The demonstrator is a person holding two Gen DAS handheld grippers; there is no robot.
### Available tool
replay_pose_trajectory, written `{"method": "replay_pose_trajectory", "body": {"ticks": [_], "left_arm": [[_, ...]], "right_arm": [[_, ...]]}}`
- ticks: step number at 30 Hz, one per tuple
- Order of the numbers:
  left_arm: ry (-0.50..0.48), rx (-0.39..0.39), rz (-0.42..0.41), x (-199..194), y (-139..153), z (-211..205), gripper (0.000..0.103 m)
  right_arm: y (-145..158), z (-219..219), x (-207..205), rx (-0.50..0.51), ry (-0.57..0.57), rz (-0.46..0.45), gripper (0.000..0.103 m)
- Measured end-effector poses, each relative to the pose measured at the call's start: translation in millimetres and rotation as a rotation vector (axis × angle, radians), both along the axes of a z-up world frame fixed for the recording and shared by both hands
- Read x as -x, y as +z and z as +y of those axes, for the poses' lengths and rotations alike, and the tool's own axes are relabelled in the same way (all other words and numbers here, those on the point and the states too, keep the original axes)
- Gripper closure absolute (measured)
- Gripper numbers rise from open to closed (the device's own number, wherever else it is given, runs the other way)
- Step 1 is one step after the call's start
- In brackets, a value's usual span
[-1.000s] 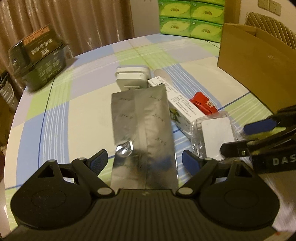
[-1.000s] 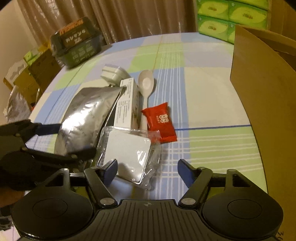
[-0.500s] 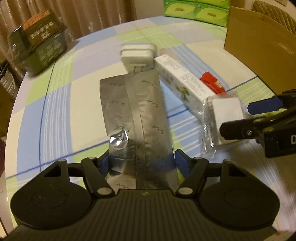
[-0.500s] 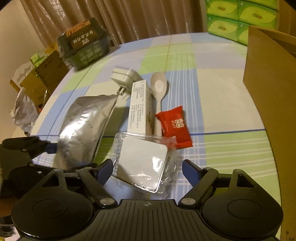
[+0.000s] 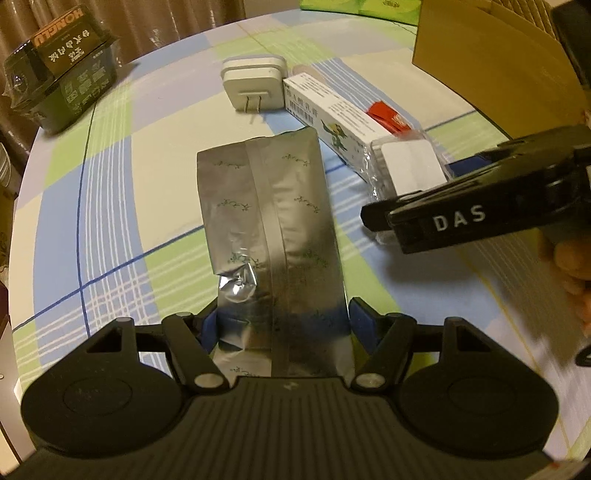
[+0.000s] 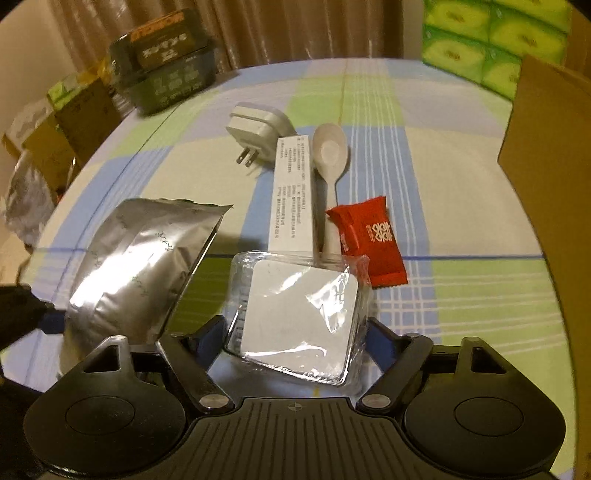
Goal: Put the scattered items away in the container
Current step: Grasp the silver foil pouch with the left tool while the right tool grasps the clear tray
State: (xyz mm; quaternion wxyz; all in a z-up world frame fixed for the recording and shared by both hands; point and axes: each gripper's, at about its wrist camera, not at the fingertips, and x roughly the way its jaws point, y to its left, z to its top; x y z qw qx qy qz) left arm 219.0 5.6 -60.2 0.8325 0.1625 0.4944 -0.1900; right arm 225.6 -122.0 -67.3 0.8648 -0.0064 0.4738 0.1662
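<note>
Your left gripper (image 5: pixel 282 325) straddles the near end of the silver foil pouch (image 5: pixel 273 221); its blue pads (image 5: pixel 364 325) sit against the pouch's two edges, a grip that looks closed on it, and in the right wrist view the pouch's far end tilts clear of the table. Your right gripper (image 6: pixel 295 343) has been closing its jaws around the clear-wrapped white packet (image 6: pixel 299 310), which lies between them; whether the pads already press on the wrapper cannot be told. The cardboard box (image 6: pixel 546 147), presumably the container, stands at 3 o'clock of the scattered things, well apart from both held ends. Risk: the pouch is pinched only at one end and probably sags, so a quick swing could let it slip or sweep the white carton (image 6: pixel 293 199) beside it; the glossy wrapper may slide between the pads, and lifting it could drag the red sachet (image 6: pixel 369 243) touching its 1 o'clock corner, or the spoon (image 6: pixel 330 155) behind. A white plug adapter (image 6: pixel 258 129) lies at 11 o'clock of the carton. The round table (image 6: pixel 461 173) carries a blue, green and cream checked cloth; a dark wrapped package (image 6: pixel 166 81) rests at its far rim, with brown curtains (image 6: pixel 258 29) and green tissue packs (image 6: pixel 480 33) beyond.
</note>
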Motion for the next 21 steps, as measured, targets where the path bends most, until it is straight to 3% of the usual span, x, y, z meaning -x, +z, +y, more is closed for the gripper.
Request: {"method": "replay_pose_trajectory", "body": {"ticks": [11,16,18,21], "left_arm": [[-0.039,0.071,0.025,29.3,7.5,1.2,0.038],[-0.082,0.025,0.018,55.8,7.0,-3.7,0.036],[-0.058,0.025,0.005,58.2,9.4,0.0,0.032],[0.023,0.098,-0.013,50.9,19.5,11.5,0.025]], "right_arm": [[20.5,-32.2,46.8,0.014,0.059,0.026,0.029],[26.1,-47.1,68.3,0.008,0.041,0.035,0.029],[26.9,-49.6,71.0,0.002,0.038,0.036,0.029],[25.2,-51.3,70.2,-0.001,0.034,0.038,0.029]]}}
